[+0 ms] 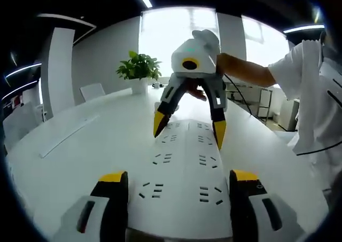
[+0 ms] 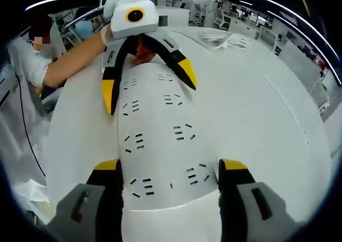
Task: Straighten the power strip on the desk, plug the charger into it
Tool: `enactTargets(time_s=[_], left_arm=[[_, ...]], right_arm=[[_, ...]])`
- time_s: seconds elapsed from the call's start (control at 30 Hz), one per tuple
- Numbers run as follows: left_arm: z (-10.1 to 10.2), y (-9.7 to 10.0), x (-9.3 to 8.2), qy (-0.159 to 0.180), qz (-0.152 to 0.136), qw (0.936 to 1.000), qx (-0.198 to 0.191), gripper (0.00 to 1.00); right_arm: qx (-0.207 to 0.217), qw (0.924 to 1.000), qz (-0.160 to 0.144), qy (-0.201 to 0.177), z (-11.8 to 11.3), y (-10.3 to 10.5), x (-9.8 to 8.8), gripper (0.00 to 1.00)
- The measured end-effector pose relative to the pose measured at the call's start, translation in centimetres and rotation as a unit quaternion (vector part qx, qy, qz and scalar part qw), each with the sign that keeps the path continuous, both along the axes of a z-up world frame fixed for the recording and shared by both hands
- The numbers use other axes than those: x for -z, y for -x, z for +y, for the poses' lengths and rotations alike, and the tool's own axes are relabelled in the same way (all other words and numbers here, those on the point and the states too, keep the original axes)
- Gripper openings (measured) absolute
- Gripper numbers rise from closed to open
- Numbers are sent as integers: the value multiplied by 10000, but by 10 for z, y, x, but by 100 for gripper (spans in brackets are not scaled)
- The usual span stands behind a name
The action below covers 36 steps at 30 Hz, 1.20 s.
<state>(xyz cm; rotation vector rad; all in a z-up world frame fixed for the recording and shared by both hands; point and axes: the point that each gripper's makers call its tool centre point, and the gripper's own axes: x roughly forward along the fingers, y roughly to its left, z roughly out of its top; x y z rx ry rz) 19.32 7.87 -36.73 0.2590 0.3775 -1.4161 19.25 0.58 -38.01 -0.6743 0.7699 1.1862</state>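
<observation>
A wide white power strip (image 1: 181, 156) with several socket rows lies flat on the white desk (image 1: 80, 146). My left gripper (image 1: 178, 177) clasps its near end, a yellow-tipped finger against each long edge. At the far end my right gripper (image 1: 189, 129) straddles the strip the same way. In the right gripper view the power strip (image 2: 160, 140) runs away from my right gripper (image 2: 170, 166) towards the left gripper (image 2: 148, 86). A white charger with its bundled cable (image 2: 227, 39) lies further off on the desk (image 2: 256, 108), apart from the strip.
A potted green plant (image 1: 139, 68) stands at the desk's far edge. A person in a white shirt (image 1: 312, 92) is beside the desk, arm (image 2: 69, 60) reaching over it. A thin white strip (image 1: 67, 138) lies on the desk to the left.
</observation>
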Motion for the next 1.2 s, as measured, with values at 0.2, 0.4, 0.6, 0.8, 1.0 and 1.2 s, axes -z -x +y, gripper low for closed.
enactTargets(time_s=[0.2, 0.4, 0.6, 0.8, 1.0, 1.2], left_arm=[[-1, 1, 3, -269, -50, 9996, -59, 79], [0, 5, 16, -721, -184, 9972, -67, 81], [0, 7, 25, -1449, 195, 9893, 28, 79], [-9, 18, 24, -1967, 165, 9791, 495, 76], [-14, 21, 21, -2401, 136, 9680, 722, 74], [-16, 20, 19, -2799, 113, 9559, 881, 72]], right_arm=[[419, 9963, -317, -674, -4, 1, -14, 72], [1568, 9502, -791, -2575, -32, 15, -59, 82], [2658, 8827, -1071, -3726, -91, 39, -80, 81], [3323, 8321, -1313, -4242, -134, 56, -87, 82], [3391, 8366, -1358, -4083, -133, 65, -86, 82], [3438, 8508, -1580, -3646, -129, 64, -85, 82]])
